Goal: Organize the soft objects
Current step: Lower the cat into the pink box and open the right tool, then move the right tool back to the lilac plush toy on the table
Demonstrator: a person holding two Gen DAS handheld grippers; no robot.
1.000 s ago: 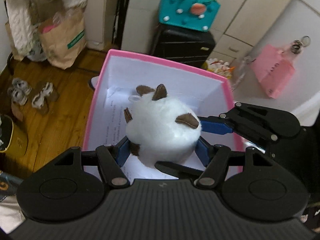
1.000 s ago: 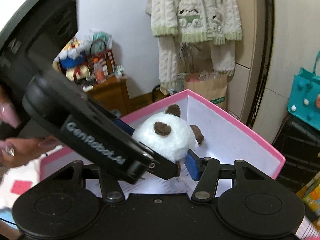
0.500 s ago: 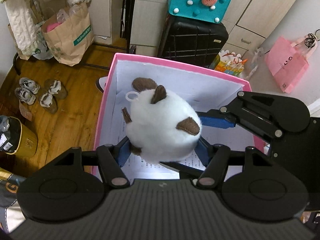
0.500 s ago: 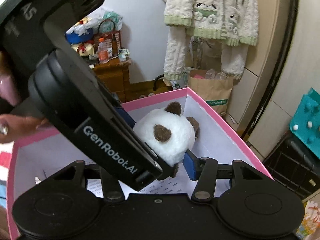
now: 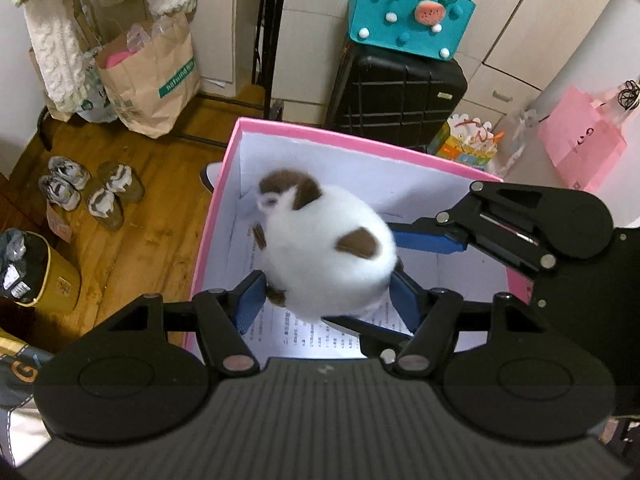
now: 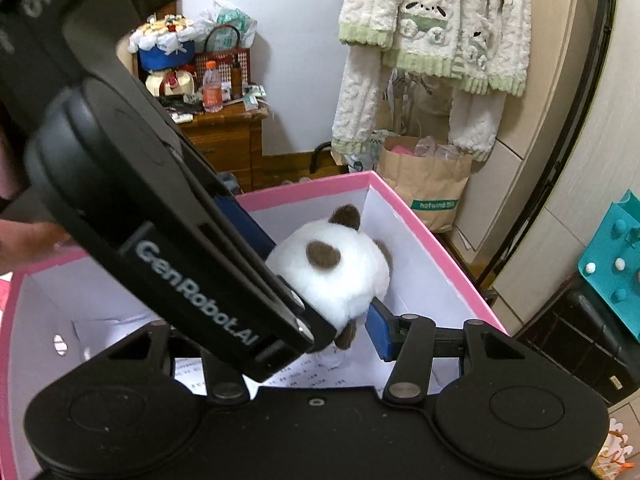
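A round white plush toy with brown patches (image 5: 320, 248) hangs over the open pink box (image 5: 360, 140), blurred by motion. My left gripper (image 5: 326, 298) has its blue fingers wide apart on either side of the toy's lower half, with small gaps at the pads. My right gripper (image 6: 320, 320) also stands around the toy (image 6: 332, 276); its right blue pad (image 6: 380, 330) sits beside the toy with a gap. Its left finger is hidden behind the left gripper's body. The box (image 6: 304, 190) has white walls and printed paper on its floor.
A brown paper bag (image 5: 148, 76), shoes (image 5: 92, 192) and a yellow bin (image 5: 36, 276) stand on the wooden floor left of the box. A black suitcase (image 5: 396, 96) with a teal bag (image 5: 408, 12) is behind it. A pink bag (image 5: 580, 148) hangs at right.
Both grippers moved with the toy further over the box. The left fingers have spread wider, and the toy has slipped down and away between them.
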